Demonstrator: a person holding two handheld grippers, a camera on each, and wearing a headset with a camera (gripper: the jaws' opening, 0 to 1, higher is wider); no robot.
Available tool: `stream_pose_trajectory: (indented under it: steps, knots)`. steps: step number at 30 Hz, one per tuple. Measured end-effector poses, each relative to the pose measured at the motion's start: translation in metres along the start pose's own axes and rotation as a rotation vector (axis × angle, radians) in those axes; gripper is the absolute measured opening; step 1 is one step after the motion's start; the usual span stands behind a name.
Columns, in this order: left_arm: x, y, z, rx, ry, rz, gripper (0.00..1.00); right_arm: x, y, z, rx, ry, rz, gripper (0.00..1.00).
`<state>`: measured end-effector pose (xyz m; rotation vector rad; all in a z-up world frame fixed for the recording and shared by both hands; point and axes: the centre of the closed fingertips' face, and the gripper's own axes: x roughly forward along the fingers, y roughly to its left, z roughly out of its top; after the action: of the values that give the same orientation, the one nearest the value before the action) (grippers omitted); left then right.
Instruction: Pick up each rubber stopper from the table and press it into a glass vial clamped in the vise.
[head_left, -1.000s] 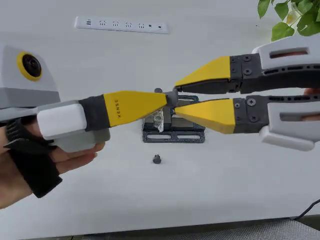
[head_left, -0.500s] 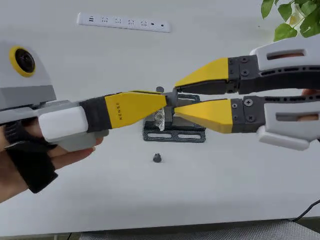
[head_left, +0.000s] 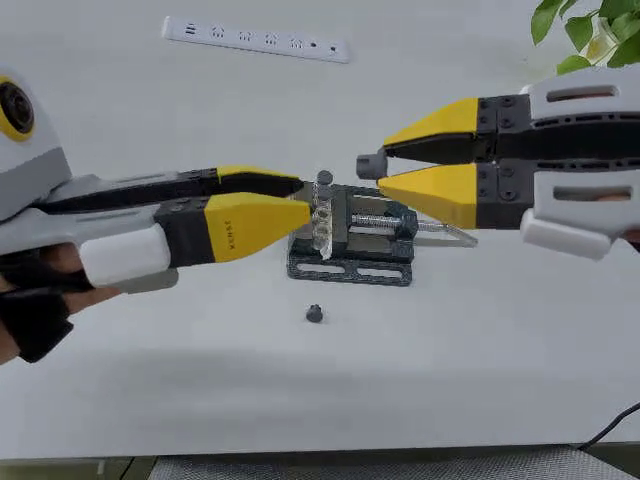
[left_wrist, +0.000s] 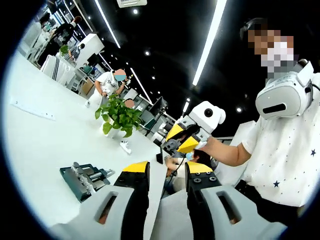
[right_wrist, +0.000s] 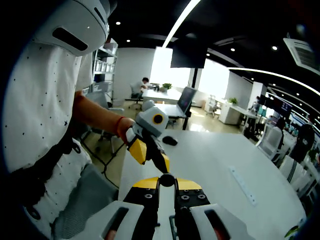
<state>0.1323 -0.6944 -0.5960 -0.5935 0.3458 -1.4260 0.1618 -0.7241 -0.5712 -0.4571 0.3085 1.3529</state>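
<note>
Since a second ago the grippers have been drawn apart above the dark metal vise. The small grey rubber stopper is now pinched by the yellow-tipped right gripper alone, up and right of the vise. The left gripper is held left of the vise, jaws parted and empty. A second grey stopper lies on the white table just in front of the vise, in which clear glass vials are clamped.

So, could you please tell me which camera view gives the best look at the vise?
The head view: the vise sits mid-frame, seen from above, with glass vials clamped in it, though the left gripper overlaps its left edge. The left gripper view shows it small, low on the left.
</note>
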Motion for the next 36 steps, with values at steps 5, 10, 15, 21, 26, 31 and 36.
stream_pose_trajectory:
  steps: [5,10,15,21,26,31,36]
  knots:
    - [0.001,0.012,-0.012,0.120,0.061,0.082,0.39,0.008,-0.015,-0.016,0.021,0.077,-0.008,0.06]
    - [-0.003,0.027,-0.026,0.218,0.139,0.153,0.48,0.018,-0.029,-0.035,0.034,0.147,-0.004,0.06]
    - [-0.004,0.045,-0.038,0.295,0.203,0.225,0.60,0.028,-0.044,-0.053,0.066,0.237,0.002,0.06]
    - [-0.001,0.061,-0.053,0.377,0.283,0.289,0.74,0.042,-0.060,-0.077,0.089,0.343,0.008,0.06]
    - [0.016,0.065,-0.062,0.420,0.326,0.304,0.81,0.057,-0.062,-0.094,0.110,0.437,0.047,0.06]
    - [0.017,0.075,-0.072,0.462,0.372,0.317,0.87,0.073,-0.069,-0.116,0.109,0.528,0.078,0.06]
    - [0.002,0.084,-0.075,0.477,0.378,0.319,0.94,0.087,-0.074,-0.142,0.121,0.613,0.105,0.06]
